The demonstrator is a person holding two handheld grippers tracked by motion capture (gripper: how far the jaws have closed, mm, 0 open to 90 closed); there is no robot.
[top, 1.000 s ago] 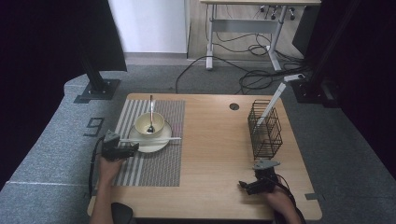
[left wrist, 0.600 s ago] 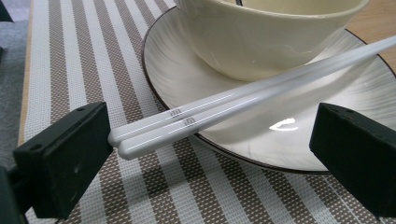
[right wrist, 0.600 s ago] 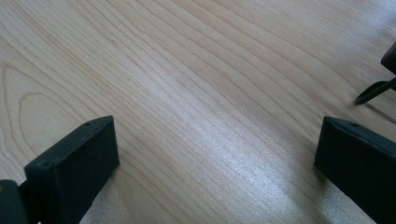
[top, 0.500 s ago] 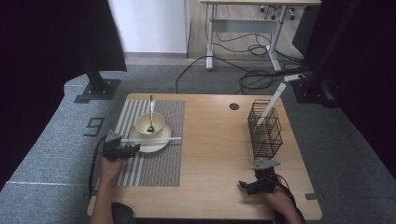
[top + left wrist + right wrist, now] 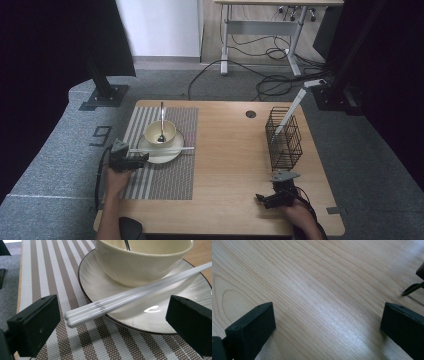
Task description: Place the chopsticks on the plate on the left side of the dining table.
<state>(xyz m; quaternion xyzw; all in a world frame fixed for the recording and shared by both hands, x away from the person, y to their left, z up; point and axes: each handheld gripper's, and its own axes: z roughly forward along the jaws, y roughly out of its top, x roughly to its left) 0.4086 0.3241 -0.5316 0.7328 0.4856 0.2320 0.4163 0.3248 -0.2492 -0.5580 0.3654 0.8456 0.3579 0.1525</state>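
Nearest the person, the right gripper [image 5: 272, 198] rests low over the bare wooden table [image 5: 230, 165], jaws wide apart. The left gripper [image 5: 131, 161] sits on the striped placemat [image 5: 160, 177], jaws spread either side of the 2 white chopsticks [image 5: 130, 296], not touching them. The chopsticks lie across the plate [image 5: 155, 315] in front of the bowl [image 5: 142, 260]. Farther right stands a black wire basket [image 5: 284, 137].

Bare table [image 5: 225, 165] between placemat [image 5: 165, 175] and wire basket [image 5: 284, 142] leaves room.

Two white chopsticks [image 5: 130, 298] lie side by side (touching, apparently) across the plate's [image 5: 92, 282] rim.
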